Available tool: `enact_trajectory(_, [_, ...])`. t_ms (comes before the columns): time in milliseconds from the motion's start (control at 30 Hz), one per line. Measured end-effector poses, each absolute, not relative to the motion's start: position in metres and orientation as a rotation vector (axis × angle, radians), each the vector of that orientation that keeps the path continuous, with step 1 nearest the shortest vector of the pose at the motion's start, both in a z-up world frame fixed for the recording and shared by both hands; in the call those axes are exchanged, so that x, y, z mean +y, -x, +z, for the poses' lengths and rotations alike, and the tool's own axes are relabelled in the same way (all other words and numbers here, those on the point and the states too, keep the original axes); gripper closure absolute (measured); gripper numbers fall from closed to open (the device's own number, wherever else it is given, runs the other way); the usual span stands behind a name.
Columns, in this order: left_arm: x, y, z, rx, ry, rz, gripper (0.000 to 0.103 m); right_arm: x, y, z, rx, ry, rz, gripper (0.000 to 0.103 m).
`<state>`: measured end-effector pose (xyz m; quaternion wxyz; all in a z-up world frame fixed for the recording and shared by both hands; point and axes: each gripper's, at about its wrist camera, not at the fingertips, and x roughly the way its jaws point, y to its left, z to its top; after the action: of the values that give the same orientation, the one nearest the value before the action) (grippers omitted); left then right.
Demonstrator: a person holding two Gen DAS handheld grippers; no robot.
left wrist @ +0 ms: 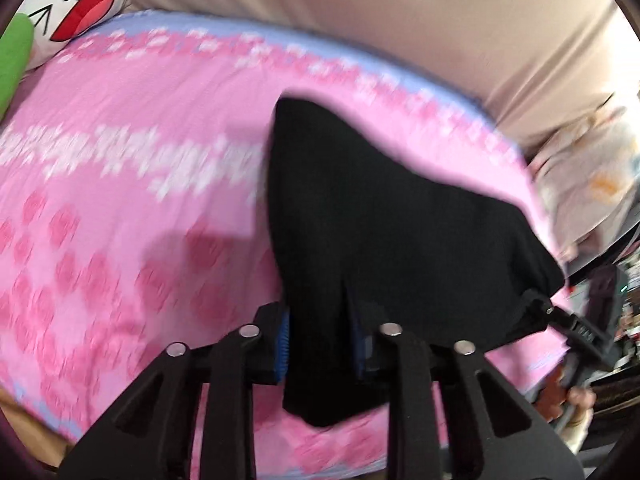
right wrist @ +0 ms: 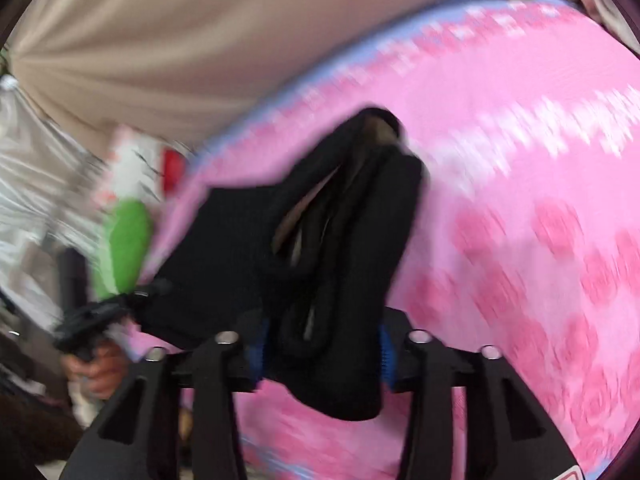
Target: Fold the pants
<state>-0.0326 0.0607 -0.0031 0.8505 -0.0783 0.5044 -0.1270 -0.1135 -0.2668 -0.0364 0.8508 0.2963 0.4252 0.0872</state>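
Observation:
The black pants hang bunched above a pink checked bedsheet. My left gripper is shut on one edge of the pants, with fabric draped over its blue pads. My right gripper is shut on another edge of the pants, whose folds open toward the camera. The right gripper also shows in the left wrist view at the far right, clamped on the cloth. The left gripper shows in the right wrist view at the left. Both views are blurred by motion.
A beige curtain hangs behind the bed. A white cartoon pillow and a green plush lie at the bed's far left corner. A patterned cushion sits at the right. Clutter stands beyond the bed's right edge.

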Motion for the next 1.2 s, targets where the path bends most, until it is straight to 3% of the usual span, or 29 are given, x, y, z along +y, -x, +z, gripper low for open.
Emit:
enact_trajectory(67, [0.06, 0.04, 0.003, 1.014, 0.101, -0.192, 0.068, -0.272, 0.122, -0.038, 0.886, -0.651, 0.148, 0.045])
enact_trajectory(133, [0.052, 0.052, 0.022, 0.935, 0.031, -0.151, 0.054, -0.277, 0.137, -0.016, 0.815, -0.649, 0.132, 0.043])
enact_trajectory(200, [0.04, 0.063, 0.049, 0.825, -0.004, -0.176, 0.01, -0.276, 0.146, 0.012, 0.735, -0.573, 0.137, 0.036])
enact_trajectory(300, [0.012, 0.076, 0.07, 0.71, -0.071, -0.256, 0.009, -0.271, 0.132, 0.02, 0.767, -0.519, 0.166, 0.039])
enact_trajectory(333, [0.002, 0.078, 0.071, 0.705, -0.092, -0.292, 0.009, -0.268, 0.123, 0.015, 0.804, -0.5, 0.165, 0.062])
enact_trajectory(367, [-0.01, 0.078, 0.069, 0.711, -0.109, -0.339, 0.009, -0.264, 0.114, 0.009, 0.84, -0.49, 0.182, 0.093])
enact_trajectory(567, [-0.064, 0.086, 0.047, 0.776, -0.183, -0.544, 0.009, -0.25, 0.076, 0.044, 0.799, -0.565, 0.396, 0.093])
enact_trajectory(733, [-0.092, 0.082, 0.045, 0.71, -0.214, -0.614, 0.009, -0.226, 0.045, 0.079, 0.763, -0.605, 0.586, 0.093])
enact_trajectory(767, [-0.098, 0.076, 0.044, 0.699, -0.215, -0.606, 0.012, -0.222, 0.04, 0.079, 0.772, -0.605, 0.609, 0.092])
enact_trajectory(800, [-0.102, 0.069, 0.041, 0.703, -0.222, -0.584, 0.04, -0.22, 0.036, 0.078, 0.779, -0.618, 0.626, 0.091])
enact_trajectory(833, [-0.104, 0.057, 0.036, 0.731, -0.231, -0.558, 0.078, -0.222, 0.033, 0.075, 0.783, -0.643, 0.63, 0.087])
enact_trajectory(867, [-0.102, 0.048, 0.033, 0.764, -0.213, -0.555, 0.092, -0.227, 0.034, 0.073, 0.784, -0.646, 0.605, 0.08])
enact_trajectory(900, [-0.097, 0.037, 0.03, 0.797, -0.171, -0.552, 0.097, -0.232, 0.036, 0.071, 0.782, -0.636, 0.571, 0.072])
enact_trajectory(933, [-0.093, 0.029, 0.03, 0.812, -0.142, -0.549, 0.098, -0.242, 0.044, 0.068, 0.772, -0.61, 0.496, 0.052])
enact_trajectory(967, [-0.086, 0.024, 0.032, 0.813, -0.12, -0.544, 0.098, -0.247, 0.054, 0.066, 0.761, -0.589, 0.447, 0.044])
enact_trajectory(1200, [-0.063, 0.027, 0.076, 0.719, -0.093, -0.559, 0.098, -0.251, 0.073, 0.012, 0.91, -0.389, 0.253, 0.044])
